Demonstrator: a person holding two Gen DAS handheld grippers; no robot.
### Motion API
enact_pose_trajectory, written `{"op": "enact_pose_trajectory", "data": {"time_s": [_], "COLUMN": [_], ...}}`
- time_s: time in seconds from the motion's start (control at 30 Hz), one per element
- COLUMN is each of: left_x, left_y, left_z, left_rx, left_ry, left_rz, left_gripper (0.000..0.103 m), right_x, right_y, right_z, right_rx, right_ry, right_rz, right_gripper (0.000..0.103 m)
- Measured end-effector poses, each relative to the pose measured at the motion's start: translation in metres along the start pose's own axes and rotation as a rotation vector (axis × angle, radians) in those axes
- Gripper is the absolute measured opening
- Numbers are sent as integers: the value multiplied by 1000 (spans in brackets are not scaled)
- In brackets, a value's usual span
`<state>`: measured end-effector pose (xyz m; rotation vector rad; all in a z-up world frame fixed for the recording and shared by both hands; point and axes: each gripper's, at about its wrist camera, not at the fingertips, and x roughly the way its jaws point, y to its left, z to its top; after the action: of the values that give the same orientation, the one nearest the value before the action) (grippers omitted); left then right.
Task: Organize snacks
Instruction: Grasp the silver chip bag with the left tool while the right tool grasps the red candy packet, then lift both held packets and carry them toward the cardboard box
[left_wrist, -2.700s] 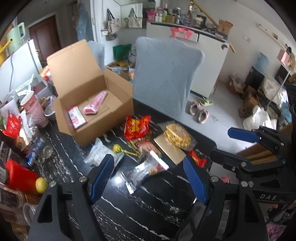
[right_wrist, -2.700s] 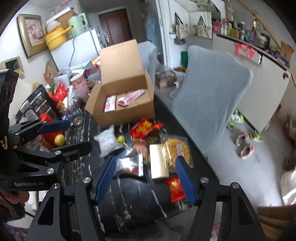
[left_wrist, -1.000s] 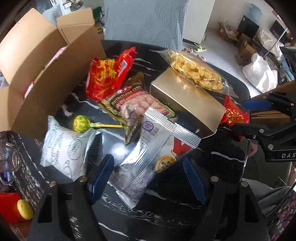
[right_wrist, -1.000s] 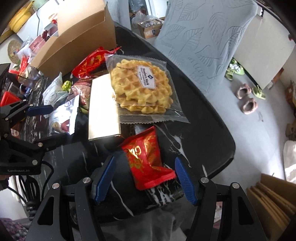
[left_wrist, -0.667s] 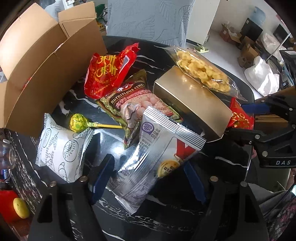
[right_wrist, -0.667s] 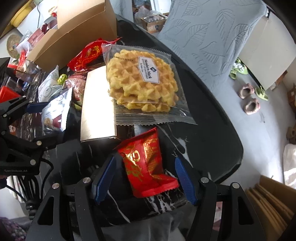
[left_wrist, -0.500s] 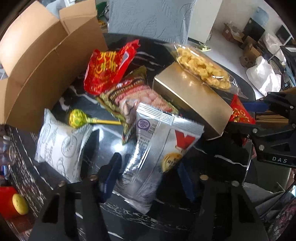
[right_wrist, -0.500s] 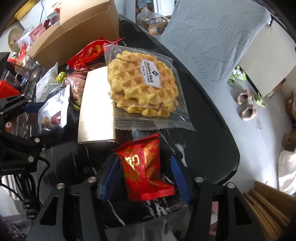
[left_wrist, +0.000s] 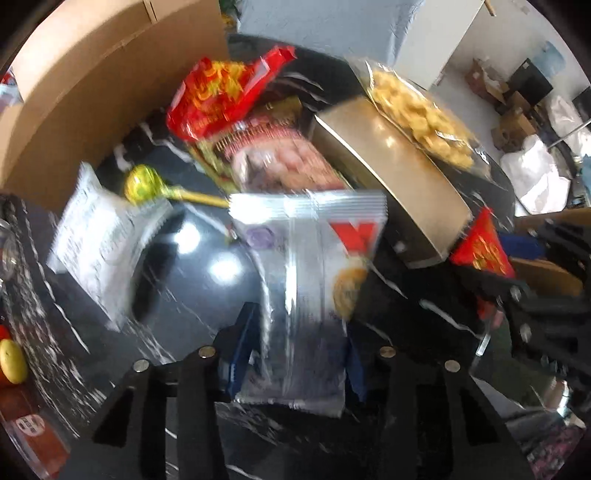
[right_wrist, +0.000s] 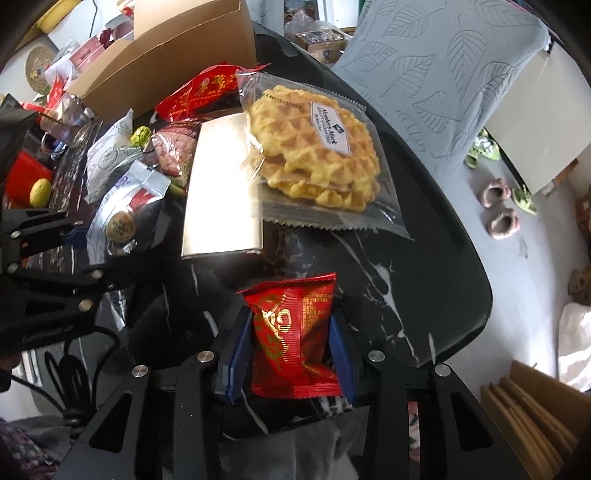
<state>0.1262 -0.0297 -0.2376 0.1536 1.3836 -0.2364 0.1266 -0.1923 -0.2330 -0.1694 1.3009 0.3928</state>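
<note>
Left gripper (left_wrist: 295, 354) just closing, clamped on silver snack pouch (left_wrist: 310, 266) | right gripper (right_wrist: 291, 354) likewise on red packet (right_wrist: 291, 332) | both gripped above the black table (right_wrist: 424, 258), likely bound for cardboard box (right_wrist: 166, 62)

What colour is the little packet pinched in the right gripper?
Red with gold print, clearest in the right wrist view.

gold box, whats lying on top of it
The clear waffle pack lies with its near edge over the far corner of the gold box; the rest of the lid is bare. What lies under the box is hidden.
</note>
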Motion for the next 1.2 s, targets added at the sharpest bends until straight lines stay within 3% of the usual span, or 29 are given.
{"op": "enact_pose_trajectory", "data": {"time_s": [0.23, 0.3, 0.37, 0.5, 0.83, 1.2], "left_x": [4, 3, -2, -3, -29, -55], "left_y": [0, 0, -4, -3, -9, -7], "left_z": [16, 14, 5, -2, -25, -62], "left_rx": [-10, -9, -12, -33, -38, -87], "left_ry": [-52, -61, -49, -31, -64, -93], "left_rz": [3, 7, 17, 8, -26, -64], "left_gripper": [46, 33, 33, 32, 32, 32], "right_x": [0, 0, 0, -3, -13, -39], "right_y": [11, 14, 16, 14, 15, 31], "right_z": [-5, -7, -8, -8, -17, -37], "right_rx": [-37, -43, -57, -56, -32, -19], "right_ry": [-16, -22, -26, -10, 13, -26], "right_rz": [-50, -65, -70, -25, 40, 91], "right_gripper": [44, 44, 41, 35, 34, 34]}}
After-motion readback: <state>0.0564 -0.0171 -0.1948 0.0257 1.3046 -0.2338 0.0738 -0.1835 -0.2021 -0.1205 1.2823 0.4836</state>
